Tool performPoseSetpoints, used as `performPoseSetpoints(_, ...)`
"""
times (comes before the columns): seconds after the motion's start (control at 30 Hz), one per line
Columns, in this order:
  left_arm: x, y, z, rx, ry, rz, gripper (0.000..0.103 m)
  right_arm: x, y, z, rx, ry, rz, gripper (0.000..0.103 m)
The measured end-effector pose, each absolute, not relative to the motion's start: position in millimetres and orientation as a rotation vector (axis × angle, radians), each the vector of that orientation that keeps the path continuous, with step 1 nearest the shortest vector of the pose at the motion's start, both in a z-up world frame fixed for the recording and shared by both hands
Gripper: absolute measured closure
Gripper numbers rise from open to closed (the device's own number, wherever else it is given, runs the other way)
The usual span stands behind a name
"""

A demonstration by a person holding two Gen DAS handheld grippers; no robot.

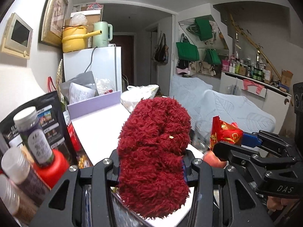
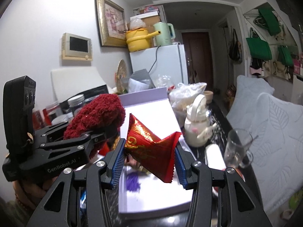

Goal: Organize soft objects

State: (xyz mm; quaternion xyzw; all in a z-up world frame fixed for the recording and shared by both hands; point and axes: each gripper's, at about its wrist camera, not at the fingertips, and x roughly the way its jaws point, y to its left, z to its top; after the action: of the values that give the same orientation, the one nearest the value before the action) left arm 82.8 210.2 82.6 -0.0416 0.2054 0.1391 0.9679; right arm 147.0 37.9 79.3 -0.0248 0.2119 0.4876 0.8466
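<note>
Carrying two soft things at once, the person has both tools loaded and lifted over the bench (image 2: 151,113), so the picking-up part of the job looks done and the putting-down part is left. The left tool (image 1: 151,167) is clamped on a shaggy dark red bundle (image 1: 155,151), which bulges well out above and below the fingers and hides most of the view ahead. The right tool (image 2: 150,160) is closed on a shiny red and gold packet (image 2: 151,143); its blue ribbed pads (image 2: 118,160) press the packet's two sides, and the packet's pointed corners stick up between them.

Neither thing rests on anything; both hang in the grip above the white surface of the bench. The two tools sit close side by side, the bundle to the left of the packet, near each other but not clearly touching.

Where the pair should go is not settled by these views. A lilac box wall (image 2: 144,94) stands at the far end of the white surface and may be the target, but that is a guess. A glass (image 2: 237,145) and a white teapot (image 2: 197,126) stand at the bench's right edge, near the right tool, so a swing that way could knock them. A small purple fuzzy thing lies blurred under the packet; I cannot tell what it is.
</note>
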Motion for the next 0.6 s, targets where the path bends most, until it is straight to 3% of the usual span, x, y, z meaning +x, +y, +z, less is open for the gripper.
performPoseSetpoints(0.27, 120.0, 244.6, 63.6, -0.133, 0.445, 0.348, 0.060, 188.4, 69.0, 77.7, -0.035, 0.469, 1.038, 0.056)
performPoseSetpoints(0.6, 158.5, 279.9, 13.5, -0.181, 0.601, 0.409, 0.060, 231.8, 112.4, 35.1, -0.063, 0.600, 1.043, 0.056)
